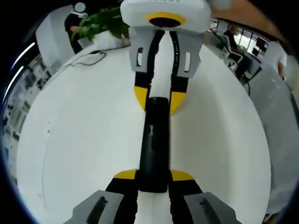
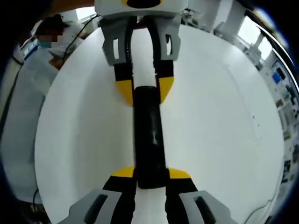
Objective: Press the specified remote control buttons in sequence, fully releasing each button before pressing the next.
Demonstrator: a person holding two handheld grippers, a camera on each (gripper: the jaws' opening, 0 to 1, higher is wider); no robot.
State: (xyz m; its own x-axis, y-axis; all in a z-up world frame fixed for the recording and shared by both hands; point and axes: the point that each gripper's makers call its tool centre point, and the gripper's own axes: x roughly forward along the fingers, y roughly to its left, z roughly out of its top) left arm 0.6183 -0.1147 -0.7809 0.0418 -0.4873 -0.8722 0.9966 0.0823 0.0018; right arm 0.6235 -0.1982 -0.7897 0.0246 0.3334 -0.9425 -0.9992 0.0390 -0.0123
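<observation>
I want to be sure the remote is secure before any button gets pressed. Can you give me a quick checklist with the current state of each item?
1. Left gripper closed on the near end of the black remote: ok.
2. Right gripper closed on the remote's other end: ok.
3. Remote over the white table, away from its edge: ok.
4. Remote fully visible between the two grippers: ok.
5. Buttons visible for aiming: cannot tell; the remote's surface looks plain dark.
6. A gripper free for pressing: not ok, both are holding the remote.
</observation>
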